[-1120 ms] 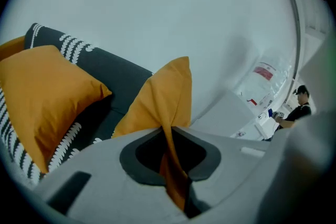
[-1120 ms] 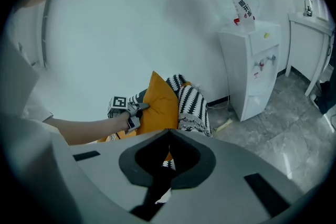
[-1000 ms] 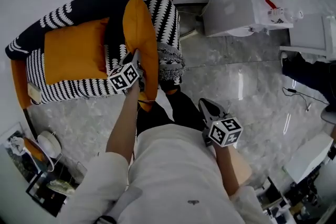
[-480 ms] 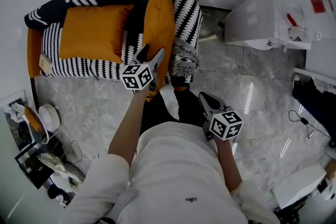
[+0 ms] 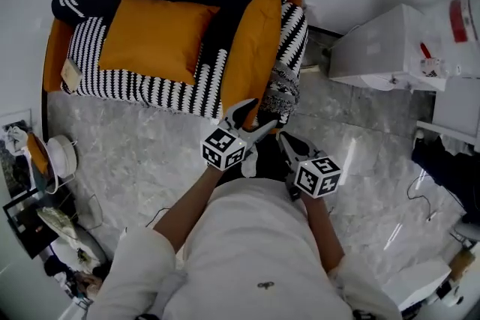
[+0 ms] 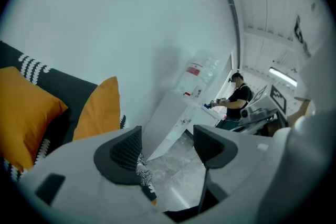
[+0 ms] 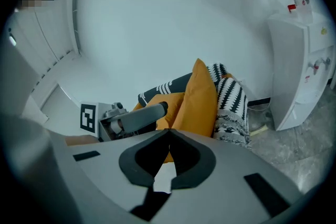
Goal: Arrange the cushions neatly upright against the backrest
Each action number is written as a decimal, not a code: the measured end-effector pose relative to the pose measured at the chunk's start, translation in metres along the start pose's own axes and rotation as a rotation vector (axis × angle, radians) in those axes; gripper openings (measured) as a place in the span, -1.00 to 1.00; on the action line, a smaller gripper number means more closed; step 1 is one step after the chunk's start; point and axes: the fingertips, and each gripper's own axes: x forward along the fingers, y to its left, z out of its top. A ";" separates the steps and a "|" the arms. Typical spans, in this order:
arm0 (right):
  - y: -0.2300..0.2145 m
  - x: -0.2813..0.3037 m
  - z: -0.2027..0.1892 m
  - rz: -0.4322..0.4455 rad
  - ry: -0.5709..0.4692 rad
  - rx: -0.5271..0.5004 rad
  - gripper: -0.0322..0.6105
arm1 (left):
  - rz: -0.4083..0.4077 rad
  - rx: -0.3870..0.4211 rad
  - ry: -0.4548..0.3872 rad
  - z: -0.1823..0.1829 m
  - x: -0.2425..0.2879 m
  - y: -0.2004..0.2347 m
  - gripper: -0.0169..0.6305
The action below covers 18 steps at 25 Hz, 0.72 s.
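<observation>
Two orange cushions are on the black-and-white striped sofa (image 5: 142,90). One cushion (image 5: 157,37) leans on the backrest left of the middle. The other cushion (image 5: 251,56) stands on edge at the sofa's right end, next to the armrest. My left gripper (image 5: 253,118) hangs just off the sofa's front edge below that cushion, open, with nothing between its jaws. The left gripper view shows its jaws (image 6: 165,144) apart, with both cushions (image 6: 23,113) (image 6: 100,107) to the left. My right gripper (image 5: 286,140) is shut and empty beside it, and its view (image 7: 169,134) looks at the upright cushion (image 7: 199,99).
A patterned throw (image 5: 279,90) hangs over the sofa's right armrest. A white cabinet (image 5: 382,49) stands to the right on the marble floor (image 5: 135,161). Small clutter and a lamp (image 5: 52,161) lie at the left. A person (image 6: 239,99) stands far off.
My left gripper let go of the right cushion, opened, and drew back off the sofa. The cushion stays standing at the right end. The right gripper stayed shut.
</observation>
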 end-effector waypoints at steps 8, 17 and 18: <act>0.114 0.052 -0.033 0.060 0.024 -0.128 -0.88 | 0.043 0.062 -0.146 0.006 -0.159 0.000 -0.38; 0.269 0.143 -0.093 0.202 0.129 -0.299 -0.88 | 0.266 -0.034 -0.302 -0.023 -0.381 0.057 -0.81; 0.285 0.152 -0.095 0.223 0.140 -0.326 -0.88 | 0.290 -0.062 -0.332 -0.025 -0.400 0.062 -0.83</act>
